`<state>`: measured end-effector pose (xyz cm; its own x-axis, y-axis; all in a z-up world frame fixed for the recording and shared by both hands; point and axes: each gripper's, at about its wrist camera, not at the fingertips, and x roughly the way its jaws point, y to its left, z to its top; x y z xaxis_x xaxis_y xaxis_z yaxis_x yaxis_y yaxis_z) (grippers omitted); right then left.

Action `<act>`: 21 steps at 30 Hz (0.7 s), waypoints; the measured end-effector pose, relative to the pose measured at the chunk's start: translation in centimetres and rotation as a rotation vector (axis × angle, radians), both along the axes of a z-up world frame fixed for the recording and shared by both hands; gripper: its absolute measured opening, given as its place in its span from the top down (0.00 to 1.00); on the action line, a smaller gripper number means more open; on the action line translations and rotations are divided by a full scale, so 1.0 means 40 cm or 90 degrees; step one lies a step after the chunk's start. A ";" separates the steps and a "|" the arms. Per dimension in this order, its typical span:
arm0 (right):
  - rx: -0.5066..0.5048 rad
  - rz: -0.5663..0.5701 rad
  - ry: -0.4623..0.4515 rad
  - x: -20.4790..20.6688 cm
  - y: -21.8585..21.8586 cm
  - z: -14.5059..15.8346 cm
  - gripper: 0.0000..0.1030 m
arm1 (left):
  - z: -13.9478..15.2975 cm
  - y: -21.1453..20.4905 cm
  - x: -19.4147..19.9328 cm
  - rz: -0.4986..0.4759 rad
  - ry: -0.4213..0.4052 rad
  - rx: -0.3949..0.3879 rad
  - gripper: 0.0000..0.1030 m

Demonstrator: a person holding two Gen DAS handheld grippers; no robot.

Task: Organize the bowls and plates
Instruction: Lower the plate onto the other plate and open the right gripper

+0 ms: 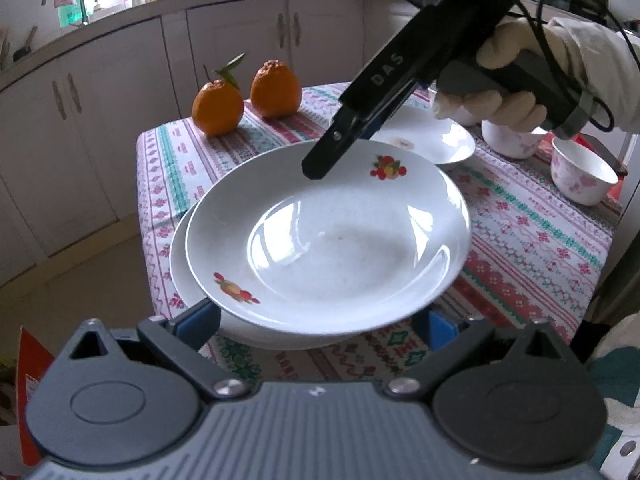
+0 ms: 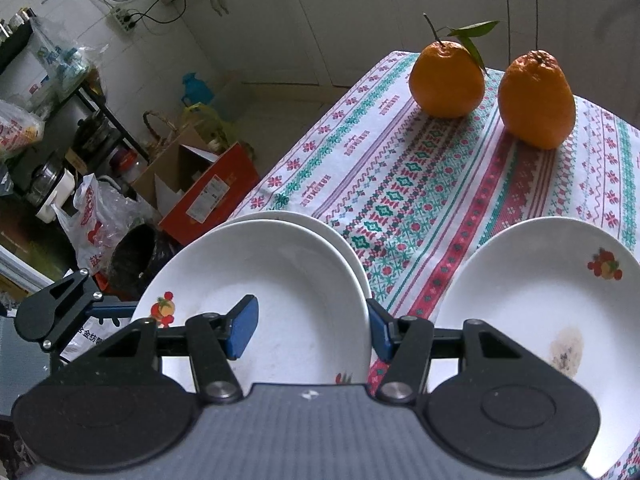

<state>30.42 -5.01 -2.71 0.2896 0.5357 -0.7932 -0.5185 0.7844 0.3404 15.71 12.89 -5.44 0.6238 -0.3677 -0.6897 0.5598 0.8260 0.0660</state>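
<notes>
White plate with red-yellow fruit motifs; tablecloth banded red, teal.

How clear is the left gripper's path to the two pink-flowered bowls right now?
Probably no. The top plate sits right across the left gripper and its jaws. The right gripper on the plate's far rim, with its gloved hand, hangs between it and the bowls.

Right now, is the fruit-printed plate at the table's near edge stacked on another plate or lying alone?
Stacked. The fruit-printed plate sits on a second white plate, whose rim peeks out beneath it.
</notes>
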 end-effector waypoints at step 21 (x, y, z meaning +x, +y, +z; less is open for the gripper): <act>0.007 -0.021 -0.012 -0.031 -0.026 0.014 0.37 | 0.008 -0.026 0.000 -0.020 -0.037 0.015 0.01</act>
